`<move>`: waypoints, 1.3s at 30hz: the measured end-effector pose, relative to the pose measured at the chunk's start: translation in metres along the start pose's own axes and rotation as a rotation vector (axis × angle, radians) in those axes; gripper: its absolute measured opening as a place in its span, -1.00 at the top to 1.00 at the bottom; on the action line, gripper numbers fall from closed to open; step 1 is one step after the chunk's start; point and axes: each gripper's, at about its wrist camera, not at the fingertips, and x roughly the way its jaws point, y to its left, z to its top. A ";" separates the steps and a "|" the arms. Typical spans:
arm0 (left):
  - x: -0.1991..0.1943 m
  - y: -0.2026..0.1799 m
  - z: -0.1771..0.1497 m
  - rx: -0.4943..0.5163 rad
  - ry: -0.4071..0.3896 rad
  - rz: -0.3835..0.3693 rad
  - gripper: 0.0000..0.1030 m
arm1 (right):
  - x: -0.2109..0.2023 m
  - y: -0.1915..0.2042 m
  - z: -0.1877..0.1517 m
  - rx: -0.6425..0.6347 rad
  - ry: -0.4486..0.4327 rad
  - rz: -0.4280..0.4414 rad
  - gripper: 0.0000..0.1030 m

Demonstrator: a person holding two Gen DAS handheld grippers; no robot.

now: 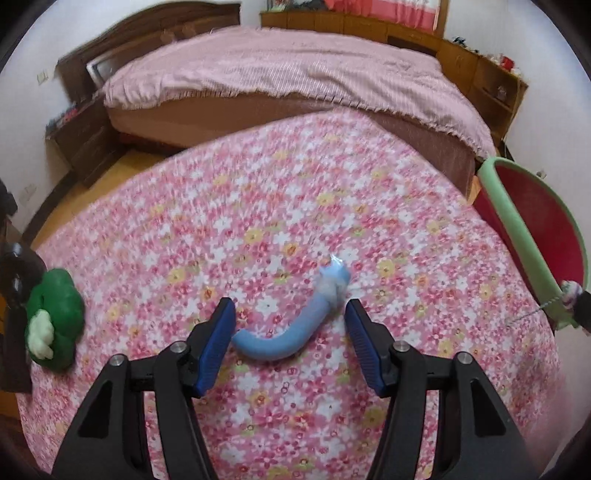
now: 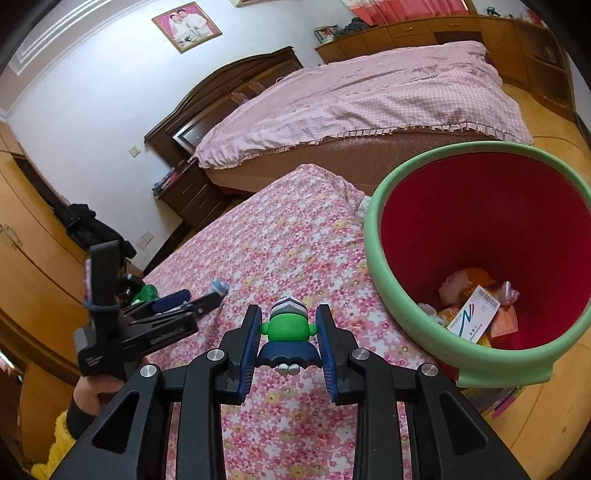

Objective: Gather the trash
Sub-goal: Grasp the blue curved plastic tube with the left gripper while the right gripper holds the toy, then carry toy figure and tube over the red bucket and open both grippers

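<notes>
Right tool (image 2: 287,343) grips a green toy figure (image 2: 288,328) bound for the red bin (image 2: 413,314), while left tool (image 1: 290,325) gapes wide around the blue tube (image 1: 284,339), needing closure

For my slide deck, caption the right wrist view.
Right tongs grip a green-bodied toy figure beside a red bin holding trash.

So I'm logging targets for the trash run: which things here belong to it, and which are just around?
Job: blue curved toy between open left tool; green figure in right tool; red bin.
Around: green plush, bed, framed photo.
</notes>
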 end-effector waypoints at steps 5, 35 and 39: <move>0.003 0.006 0.002 -0.033 -0.014 -0.034 0.11 | 0.000 -0.003 0.001 0.005 0.001 0.007 0.41; -0.092 -0.078 -0.009 -0.058 -0.196 -0.336 0.23 | -0.067 -0.038 0.016 0.069 -0.208 -0.088 0.41; -0.088 -0.098 -0.002 -0.033 -0.194 -0.363 0.23 | -0.073 -0.060 0.016 0.114 -0.230 -0.135 0.41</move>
